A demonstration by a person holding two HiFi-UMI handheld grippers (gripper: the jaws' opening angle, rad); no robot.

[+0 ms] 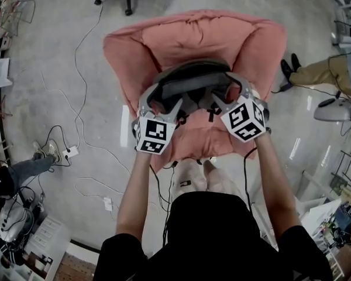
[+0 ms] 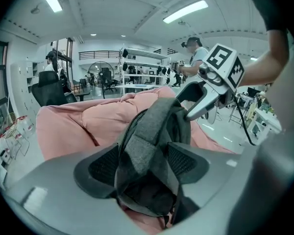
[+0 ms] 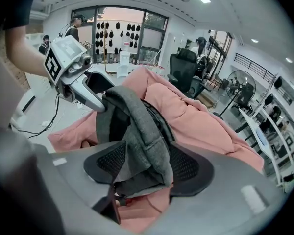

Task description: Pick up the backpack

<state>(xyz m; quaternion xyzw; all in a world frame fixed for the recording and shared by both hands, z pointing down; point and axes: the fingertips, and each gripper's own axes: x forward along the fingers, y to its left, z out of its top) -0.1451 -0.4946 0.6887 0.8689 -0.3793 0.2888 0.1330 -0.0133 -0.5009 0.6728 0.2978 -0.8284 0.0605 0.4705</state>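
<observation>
A pink cushioned chair (image 1: 193,34) stands in the middle of the floor. The grey backpack (image 1: 190,85) lies on its seat directly ahead of the person, with its long axis running side to side. The left gripper (image 2: 144,166) and right gripper (image 3: 146,169) are at opposite ends, equally near. Both have their jaws spread wide, with part of the backpack lying loosely between them, not yet clamped.

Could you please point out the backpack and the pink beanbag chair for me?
backpack (image 1: 190,88), head view, grey upper panel.
pink beanbag chair (image 1: 199,35), head view, back cushion.
</observation>
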